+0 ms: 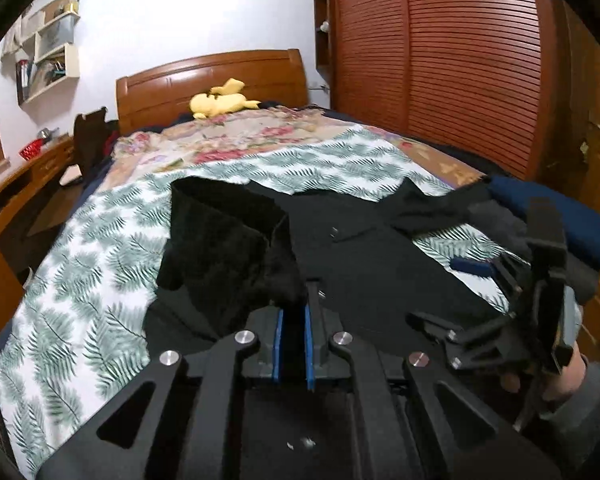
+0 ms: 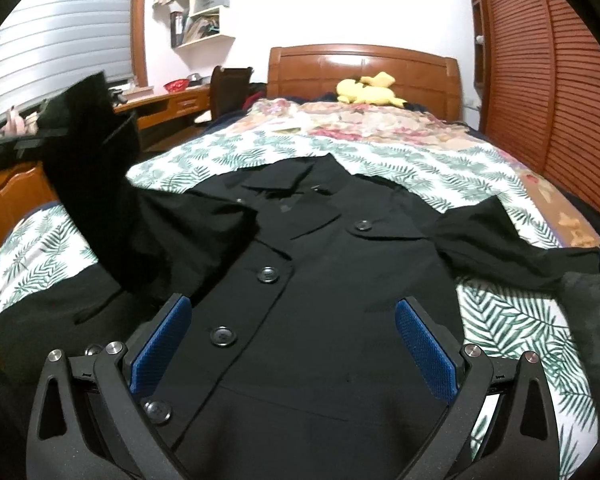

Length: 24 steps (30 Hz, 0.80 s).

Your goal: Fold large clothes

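Observation:
A large black buttoned coat (image 2: 332, 280) lies front up on the bed's fern-print sheet (image 2: 512, 332). My left gripper (image 1: 296, 300) is shut on the coat's left sleeve (image 1: 224, 240) and holds it lifted above the coat; in the right wrist view the sleeve (image 2: 92, 184) hangs up at the left. My right gripper (image 2: 292, 320) is open and empty, low over the coat's front, with blue pads (image 2: 164, 344) either side of the button row. It also shows in the left wrist view (image 1: 540, 280) at the right. The coat's right sleeve (image 2: 512, 240) lies spread out to the right.
A stack of folded dark clothes (image 1: 564, 224) sits at the bed's right edge. A floral quilt (image 2: 360, 120) and a yellow plush toy (image 2: 368, 88) lie near the wooden headboard. A wooden desk (image 2: 168, 104) stands left, a slatted wardrobe (image 2: 548, 60) right.

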### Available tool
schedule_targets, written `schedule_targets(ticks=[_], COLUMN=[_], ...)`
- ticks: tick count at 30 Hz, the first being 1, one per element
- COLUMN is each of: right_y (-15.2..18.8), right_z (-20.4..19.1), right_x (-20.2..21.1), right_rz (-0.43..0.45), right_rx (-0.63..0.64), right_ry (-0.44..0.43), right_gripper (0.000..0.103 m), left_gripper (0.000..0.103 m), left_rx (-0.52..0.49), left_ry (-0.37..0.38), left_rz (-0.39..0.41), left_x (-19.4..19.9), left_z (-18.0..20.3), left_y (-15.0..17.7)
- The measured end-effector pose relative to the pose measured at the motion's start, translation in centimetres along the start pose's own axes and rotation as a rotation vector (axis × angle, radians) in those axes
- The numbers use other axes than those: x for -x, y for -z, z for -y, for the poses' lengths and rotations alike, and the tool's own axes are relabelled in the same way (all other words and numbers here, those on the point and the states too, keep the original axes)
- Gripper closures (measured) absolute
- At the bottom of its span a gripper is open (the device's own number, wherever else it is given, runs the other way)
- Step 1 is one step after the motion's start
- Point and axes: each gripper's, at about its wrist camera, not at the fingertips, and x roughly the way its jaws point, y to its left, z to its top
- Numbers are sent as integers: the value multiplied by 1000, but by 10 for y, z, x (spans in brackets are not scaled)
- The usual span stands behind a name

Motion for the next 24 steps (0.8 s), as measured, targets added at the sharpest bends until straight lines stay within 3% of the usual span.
schedule_targets(ticks=[7, 10, 17, 24], right_y=[13, 19, 21, 20], right_z=[7, 5, -16, -73], right_x=[3, 2, 3, -1], right_rz=[-22, -38, -36, -40], right_rx=[-1, -3, 21, 96], right_ry=[21, 4, -54, -214], right_gripper=[0, 0, 0, 1], left_gripper=[90, 81, 74, 73], left_rx=[-1, 20, 77, 178], left_ry=[54, 58, 4, -105], left_rz=[-10, 0, 11, 12], left_x=[20, 31, 66, 95], left_z=[15, 14, -7, -41], left_y=[19, 30, 64, 106])
